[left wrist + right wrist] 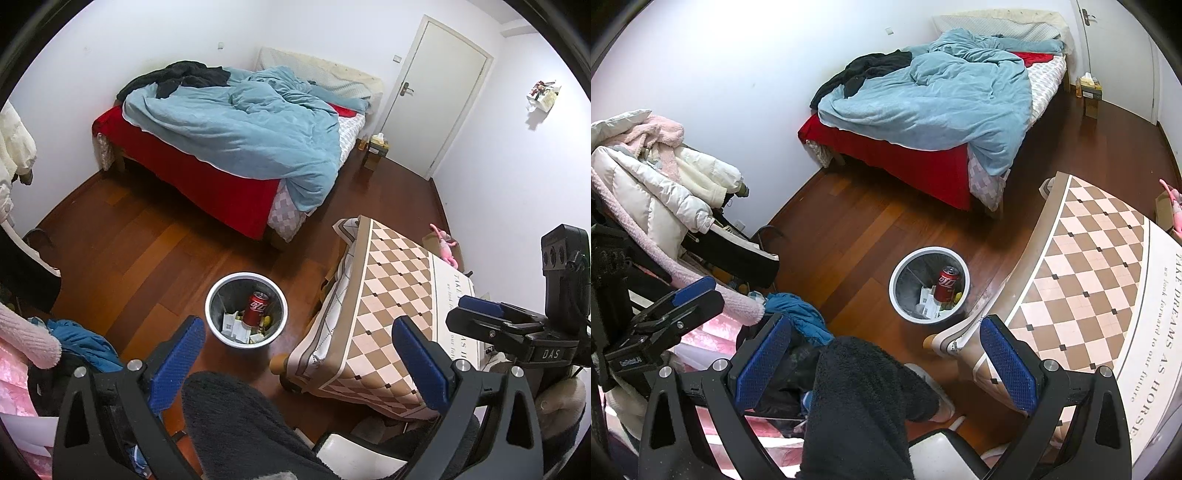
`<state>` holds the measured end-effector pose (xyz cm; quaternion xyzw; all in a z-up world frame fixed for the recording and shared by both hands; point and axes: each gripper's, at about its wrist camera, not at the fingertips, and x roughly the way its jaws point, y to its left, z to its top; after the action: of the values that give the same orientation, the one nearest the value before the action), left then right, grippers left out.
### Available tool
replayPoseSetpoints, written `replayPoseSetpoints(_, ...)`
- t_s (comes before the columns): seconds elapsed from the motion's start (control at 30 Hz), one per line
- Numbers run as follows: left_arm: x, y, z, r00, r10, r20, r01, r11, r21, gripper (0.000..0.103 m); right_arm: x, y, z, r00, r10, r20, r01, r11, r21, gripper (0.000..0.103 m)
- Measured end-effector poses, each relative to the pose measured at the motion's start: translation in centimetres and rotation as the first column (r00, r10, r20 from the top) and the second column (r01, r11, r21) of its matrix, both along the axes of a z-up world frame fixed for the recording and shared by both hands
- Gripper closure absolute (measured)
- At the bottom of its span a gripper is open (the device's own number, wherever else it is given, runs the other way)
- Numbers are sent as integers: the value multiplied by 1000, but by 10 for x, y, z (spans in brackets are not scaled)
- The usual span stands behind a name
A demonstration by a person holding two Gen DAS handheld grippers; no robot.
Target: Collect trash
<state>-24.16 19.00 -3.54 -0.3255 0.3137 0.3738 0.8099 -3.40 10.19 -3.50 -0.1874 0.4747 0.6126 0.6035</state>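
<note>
A round white trash bin (211,310) (896,291) stands on the wooden floor just left of the table. Inside it a red cola can (257,308) (947,283) leans on white paper scraps. My left gripper (298,325) hangs above and short of the bin, jaws open wide, with nothing between the blue pads (177,363). My right gripper (885,325) is likewise open and empty, with the bin just beyond its fingertips. Each gripper shows from the side in the other's view: the right gripper (469,310) at the right edge, the left gripper (701,295) at the left edge.
A table with a brown checkered cloth (391,295) (1089,258) stands right of the bin. A bed with a blue duvet (240,125) fills the far side. Coats and clothes (657,184) are piled on the left. A person's dark fleece leg (864,398) is below the grippers.
</note>
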Motion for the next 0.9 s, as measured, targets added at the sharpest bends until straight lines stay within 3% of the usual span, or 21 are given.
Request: replayPoseSetpoints(0.9, 6, 0, 2, 999, -36, 17, 36, 999, 0, 0, 0, -2, -1, 1000, 1, 2, -1, 1000, 3, 0)
